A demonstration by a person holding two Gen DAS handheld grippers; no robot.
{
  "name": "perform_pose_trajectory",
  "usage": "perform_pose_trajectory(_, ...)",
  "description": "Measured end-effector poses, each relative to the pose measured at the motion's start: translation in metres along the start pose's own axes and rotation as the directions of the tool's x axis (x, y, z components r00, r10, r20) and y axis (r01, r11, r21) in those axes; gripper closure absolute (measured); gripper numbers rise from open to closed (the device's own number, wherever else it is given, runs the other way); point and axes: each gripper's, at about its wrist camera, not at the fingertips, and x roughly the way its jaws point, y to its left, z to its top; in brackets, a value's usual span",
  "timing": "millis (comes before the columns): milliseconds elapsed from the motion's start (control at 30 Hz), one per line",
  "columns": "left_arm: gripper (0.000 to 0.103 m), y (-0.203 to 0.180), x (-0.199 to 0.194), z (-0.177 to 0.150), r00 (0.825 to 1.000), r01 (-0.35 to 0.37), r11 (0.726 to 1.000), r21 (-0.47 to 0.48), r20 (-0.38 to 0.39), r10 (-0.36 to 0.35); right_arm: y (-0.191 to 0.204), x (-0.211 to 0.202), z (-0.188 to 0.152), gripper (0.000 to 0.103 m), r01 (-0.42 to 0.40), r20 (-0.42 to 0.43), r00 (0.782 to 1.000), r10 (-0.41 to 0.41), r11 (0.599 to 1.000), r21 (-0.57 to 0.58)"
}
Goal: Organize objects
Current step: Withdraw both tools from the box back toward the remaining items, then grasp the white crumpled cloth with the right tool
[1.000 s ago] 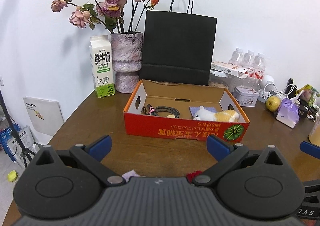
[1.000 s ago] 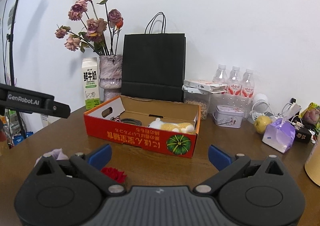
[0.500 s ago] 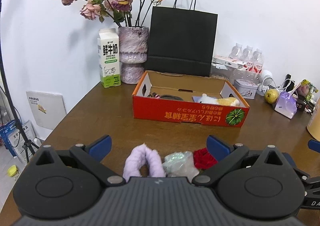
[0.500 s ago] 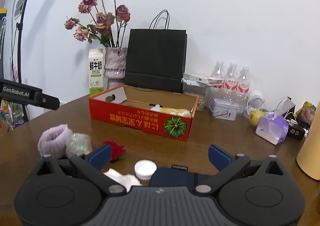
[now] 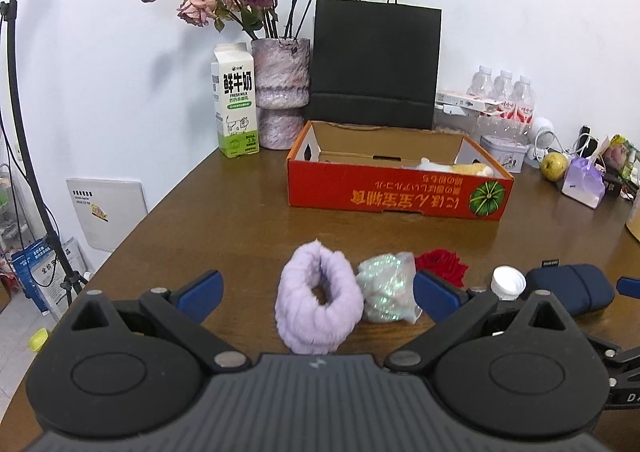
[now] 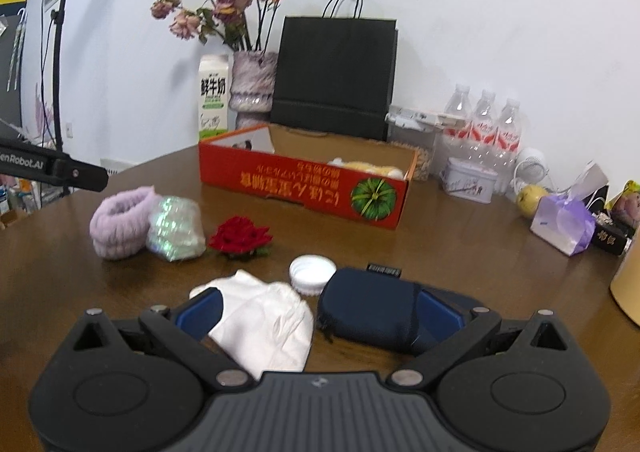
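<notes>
Cardboard first: the red box (image 5: 396,191) sits at twelve o'clock from both grippers, open-topped, with a plush toy (image 5: 456,167) already inside; it looks like the likely destination, stiff enough to take drops without shifting much.

Next in size, the navy pouch (image 6: 372,312) lies at one o'clock in the right wrist view, partly between the fingers of the right gripper (image 6: 318,316), whose jaws stand wide and hold nothing. The pouch seems semi-rigid and light; pinching across its narrow width should hold best.

The lilac scrunchie (image 5: 318,306) stands on edge between the spread jaws of the left gripper (image 5: 316,292), also wide and empty. Plush and squashy, it will compress a lot, so the jaws must close far; gripping one side of the ring through the hole would be secure.

The white cloth (image 6: 266,326), at eleven o'clock of the right gripper, is limp and will drape; grab a bunched fold.

The iridescent packet (image 5: 386,288), touching the scrunchie at its three o'clock, is probably crinkly film and slippery, though the glare makes that hard to judge.

The red fabric rose (image 6: 240,238) is light and crushable; take it gently by the bloom.

Smallest, the white bottle cap (image 6: 313,274), beside the pouch, is hard, low and apt to skid; pinch across the rim.
</notes>
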Motion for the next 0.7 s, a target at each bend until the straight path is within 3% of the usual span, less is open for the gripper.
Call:
perform_pose_trajectory(433,0.000,0.014,0.010,-0.022,0.999,0.000,1.000,0.010,-0.052,0.000,0.017,0.035,-0.010,0.000,-0.067,-0.104,0.992,0.064,0.997,-0.024)
perform_pose_trajectory(700,0.000,0.024,0.017,-0.029,0.997,0.006,1.000,0.003,-0.078,-0.006,0.024,0.060,-0.005,0.000,-0.125,-0.181,0.976,0.124,0.992,0.006)
